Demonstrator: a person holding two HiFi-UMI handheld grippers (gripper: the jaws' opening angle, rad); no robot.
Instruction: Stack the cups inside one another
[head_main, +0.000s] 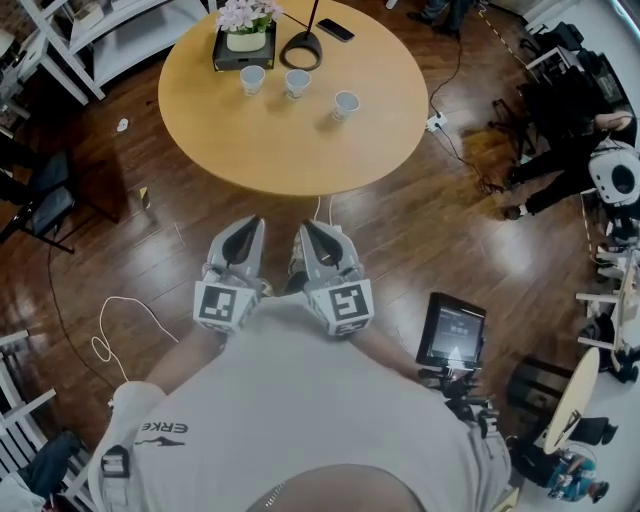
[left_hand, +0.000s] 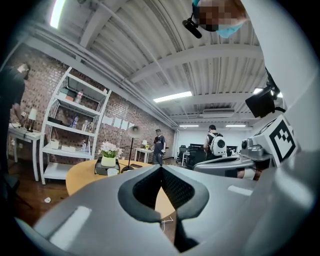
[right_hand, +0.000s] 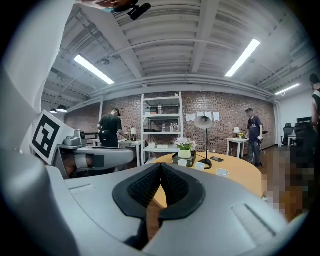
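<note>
Three pale cups stand apart on the round wooden table (head_main: 290, 150): a left cup (head_main: 252, 79), a middle cup (head_main: 297, 83) and a right cup (head_main: 345, 105). My left gripper (head_main: 248, 226) and right gripper (head_main: 308, 232) are held side by side over the floor, short of the table's near edge, both shut with nothing between the jaws. The right gripper view shows the cups (right_hand: 200, 165) far ahead beyond my shut right gripper (right_hand: 160, 181). In the left gripper view one cup (left_hand: 112, 171) shows past my shut left gripper (left_hand: 161, 181).
On the table's far side are a potted flower (head_main: 246, 28) in a black tray, a black lamp base (head_main: 301, 50) and a phone (head_main: 335, 30). White shelves (head_main: 110, 35) stand at the back left. Cables lie on the wooden floor (head_main: 120, 320). People stand in the room's background.
</note>
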